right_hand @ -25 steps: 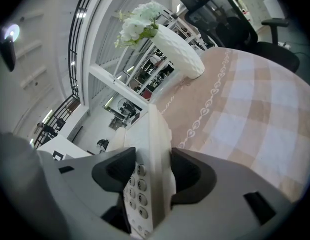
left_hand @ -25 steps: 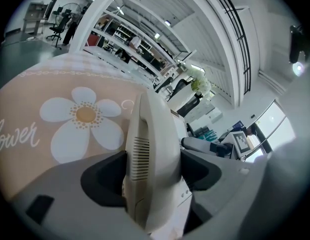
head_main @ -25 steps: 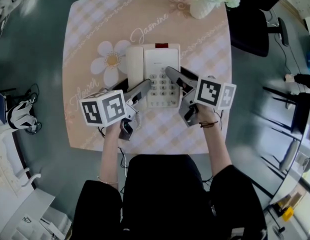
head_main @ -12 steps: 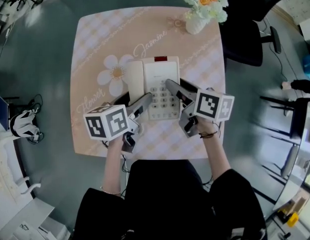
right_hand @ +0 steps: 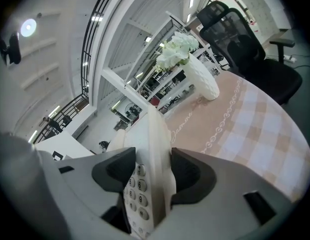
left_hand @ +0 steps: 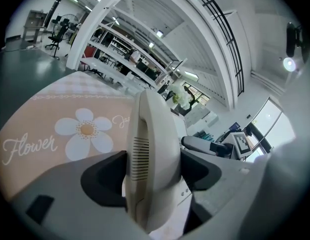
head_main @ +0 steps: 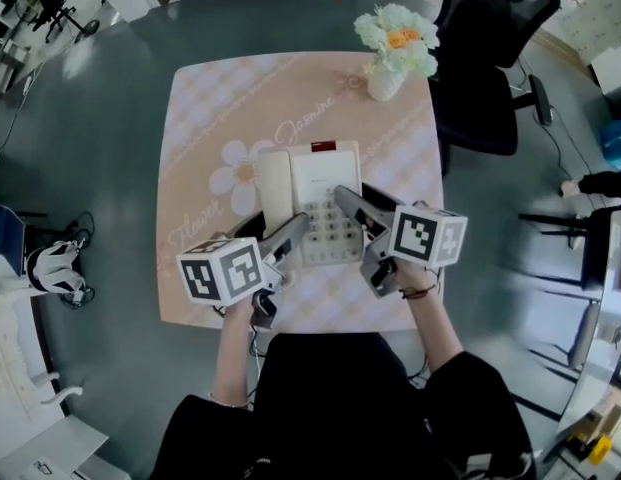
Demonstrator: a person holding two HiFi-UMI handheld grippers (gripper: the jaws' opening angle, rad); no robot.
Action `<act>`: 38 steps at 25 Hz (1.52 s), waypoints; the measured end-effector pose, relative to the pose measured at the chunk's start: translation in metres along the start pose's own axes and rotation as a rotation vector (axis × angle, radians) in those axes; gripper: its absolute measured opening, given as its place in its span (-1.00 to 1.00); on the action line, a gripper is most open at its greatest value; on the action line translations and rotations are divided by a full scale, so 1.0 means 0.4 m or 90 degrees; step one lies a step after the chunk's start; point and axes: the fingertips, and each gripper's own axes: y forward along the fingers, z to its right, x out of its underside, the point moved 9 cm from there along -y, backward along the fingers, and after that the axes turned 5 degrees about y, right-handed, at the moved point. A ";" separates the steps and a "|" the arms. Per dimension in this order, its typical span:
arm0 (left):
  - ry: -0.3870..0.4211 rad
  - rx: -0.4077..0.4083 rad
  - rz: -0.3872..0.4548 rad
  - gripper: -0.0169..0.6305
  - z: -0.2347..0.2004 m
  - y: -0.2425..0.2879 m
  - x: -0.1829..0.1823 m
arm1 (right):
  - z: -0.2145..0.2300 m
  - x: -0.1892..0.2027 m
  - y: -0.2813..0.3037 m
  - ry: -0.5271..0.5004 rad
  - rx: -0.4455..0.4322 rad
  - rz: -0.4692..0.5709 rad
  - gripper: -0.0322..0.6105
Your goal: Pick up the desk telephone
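The cream desk telephone hangs over the pink flowered tablecloth, held from both sides. My left gripper is shut on its left side, where the handset fills the gap between the dark pads. My right gripper is shut on the phone's right edge, beside the number keys. Both marker cubes sit near the table's front edge. The phone's underside is hidden.
A white vase of flowers stands at the table's far right corner. A black office chair sits just right of the table. The grey floor surrounds the table, with white furniture at the lower left.
The table has shrunk and dropped away in the head view while the phone and grippers kept their size: both grippers have risen with the phone between them.
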 end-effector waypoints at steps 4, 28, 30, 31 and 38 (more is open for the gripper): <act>0.007 0.003 0.006 0.06 0.020 -0.018 -0.001 | -0.018 0.000 -0.021 -0.005 -0.005 0.006 -0.24; 0.044 0.022 0.048 0.06 0.130 -0.121 0.015 | -0.117 0.009 -0.160 -0.041 -0.023 0.063 -0.25; 0.048 0.024 0.050 0.06 0.135 -0.128 0.015 | -0.123 0.011 -0.167 -0.039 -0.024 0.066 -0.25; 0.050 0.024 0.051 0.06 0.138 -0.133 0.015 | -0.126 0.012 -0.171 -0.037 -0.025 0.069 -0.25; 0.063 0.023 0.064 0.06 0.156 -0.165 0.009 | -0.154 0.011 -0.190 -0.044 -0.041 0.079 -0.26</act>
